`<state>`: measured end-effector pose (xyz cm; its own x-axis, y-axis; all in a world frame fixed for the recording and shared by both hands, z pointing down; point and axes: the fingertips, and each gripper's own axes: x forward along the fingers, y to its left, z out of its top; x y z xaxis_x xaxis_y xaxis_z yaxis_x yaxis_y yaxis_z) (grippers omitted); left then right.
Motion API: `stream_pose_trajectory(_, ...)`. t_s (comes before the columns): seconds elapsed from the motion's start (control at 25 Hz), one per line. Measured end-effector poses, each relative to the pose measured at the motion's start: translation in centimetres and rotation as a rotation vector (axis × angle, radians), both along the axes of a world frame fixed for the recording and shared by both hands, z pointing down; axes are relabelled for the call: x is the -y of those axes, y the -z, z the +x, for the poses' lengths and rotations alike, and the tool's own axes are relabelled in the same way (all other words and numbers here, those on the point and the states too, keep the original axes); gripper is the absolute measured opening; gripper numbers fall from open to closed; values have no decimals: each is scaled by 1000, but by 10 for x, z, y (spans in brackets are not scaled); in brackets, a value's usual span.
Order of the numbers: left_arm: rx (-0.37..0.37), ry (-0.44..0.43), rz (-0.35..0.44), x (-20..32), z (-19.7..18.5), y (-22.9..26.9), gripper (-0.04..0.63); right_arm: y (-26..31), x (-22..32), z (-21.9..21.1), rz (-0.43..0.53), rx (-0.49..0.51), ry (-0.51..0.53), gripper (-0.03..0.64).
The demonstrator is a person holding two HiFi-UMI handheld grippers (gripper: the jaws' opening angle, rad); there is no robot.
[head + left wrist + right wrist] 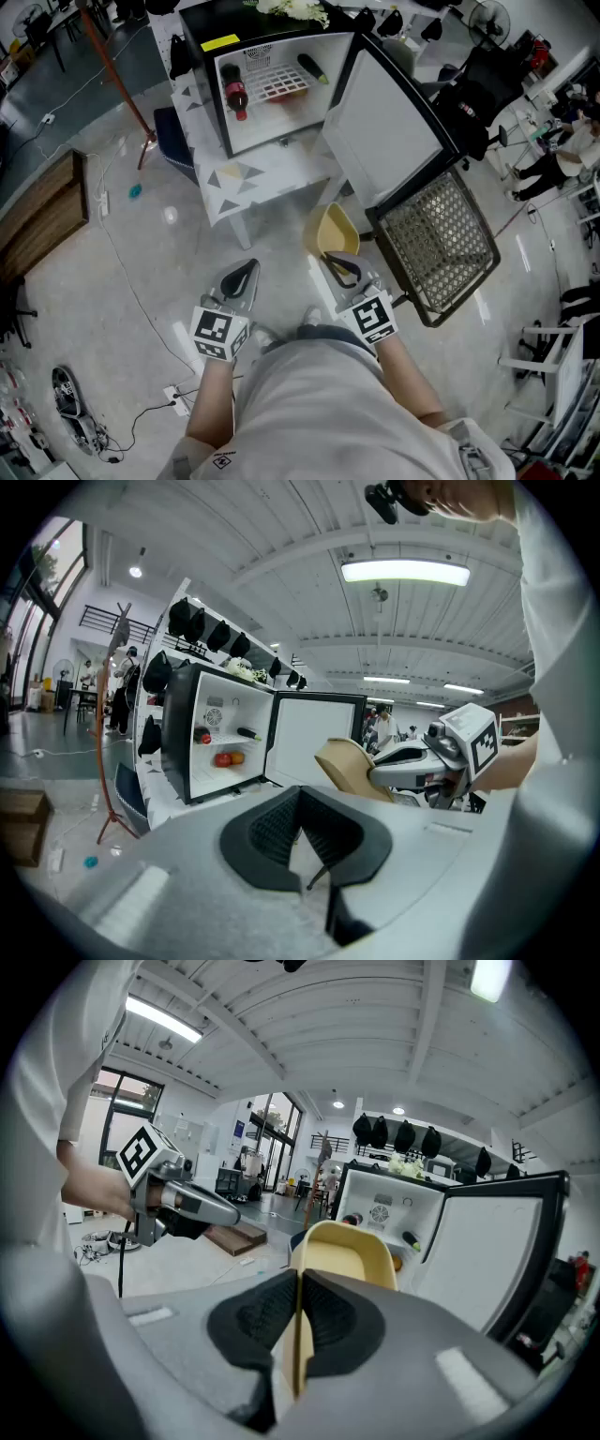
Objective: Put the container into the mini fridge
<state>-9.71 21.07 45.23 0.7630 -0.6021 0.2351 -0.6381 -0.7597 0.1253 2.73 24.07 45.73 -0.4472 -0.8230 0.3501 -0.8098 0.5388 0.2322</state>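
Right hand-held gripper (298, 1288) grips the yellow container (343, 1256), apparently by its near wall.

No word, number or brand can be read anywhere. A yellow sticker (220, 42) lies on top of the mini fridge (281, 117), but any print on it is too small to make out. The bottle (234, 94) inside the fridge wears a dark label that is just as illegible. The cube (217, 333) on the left gripper (244, 272) and the cube (375, 319) on the right gripper (339, 269) carry black-and-white square patterns, not letters. A blue sign (241, 1131) on the far wall is too small to read.
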Motion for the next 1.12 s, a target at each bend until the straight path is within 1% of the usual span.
stream_pose_trajectory(0.2,36,-17,-11,-4,28,-2,9,2,1,26,-13,38,-1,23)
stream_pose_trajectory(0.44,54,4,-24,6,61,-3,9,2,13,58,-12,86,-11,23)
stream_pose_trajectory(0.52,66,1,-14,10,77,-1,9,3,18,67,-10,106,4,21)
stream_pose_trajectory(0.6,79,3,-10,11,92,-2,9,4,21,76,0,97,29,21)
stream_pose_trajectory(0.72,92,23,-22,13,111,-8,9,3,26,88,17,78,67,21)
stream_pose_trajectory(0.88,111,31,-42,14,136,-17,9,0,34,103,14,100,92,21)
stream_pose_trajectory(1.0,130,28,-48,20,146,-22,9,-4,43,110,15,121,93,21)
stream_pose_trajectory(1.12,126,32,-55,37,146,-26,9,-11,57,114,1,117,86,21)
